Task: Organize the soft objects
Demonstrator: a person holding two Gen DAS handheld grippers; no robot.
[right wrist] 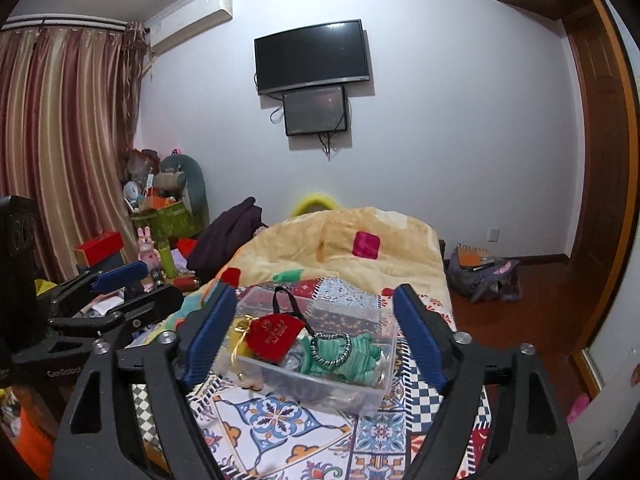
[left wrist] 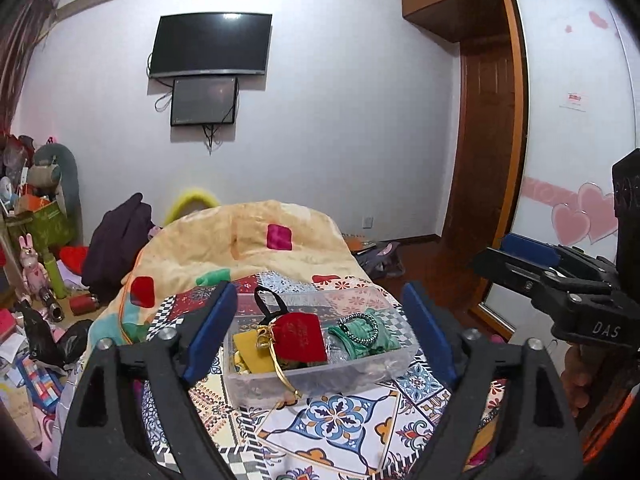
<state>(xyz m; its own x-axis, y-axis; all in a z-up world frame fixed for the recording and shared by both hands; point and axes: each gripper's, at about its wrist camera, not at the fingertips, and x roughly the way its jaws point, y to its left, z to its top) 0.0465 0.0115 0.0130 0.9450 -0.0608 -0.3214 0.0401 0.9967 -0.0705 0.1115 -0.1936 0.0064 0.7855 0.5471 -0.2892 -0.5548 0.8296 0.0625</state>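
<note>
While both wrist views face the clear plastic box (left wrist: 320, 376) on the patterned bedspread (left wrist: 344, 420), only the right view takes in the striped curtain (right wrist: 60, 140) and the air conditioner (right wrist: 192, 16), and only the left view shows the wardrobe door with pink hearts (left wrist: 576, 120). The box lies with its long axis running left to right across the bed, its open top facing up. Inside, a red pouch (left wrist: 298, 338) sits left of a green fabric piece (left wrist: 368, 336), which carries a braided band (left wrist: 360, 326). The left gripper (left wrist: 320, 336) and the right gripper (right wrist: 316, 332) both hang over the box with jaws wide apart, holding nothing.
</note>
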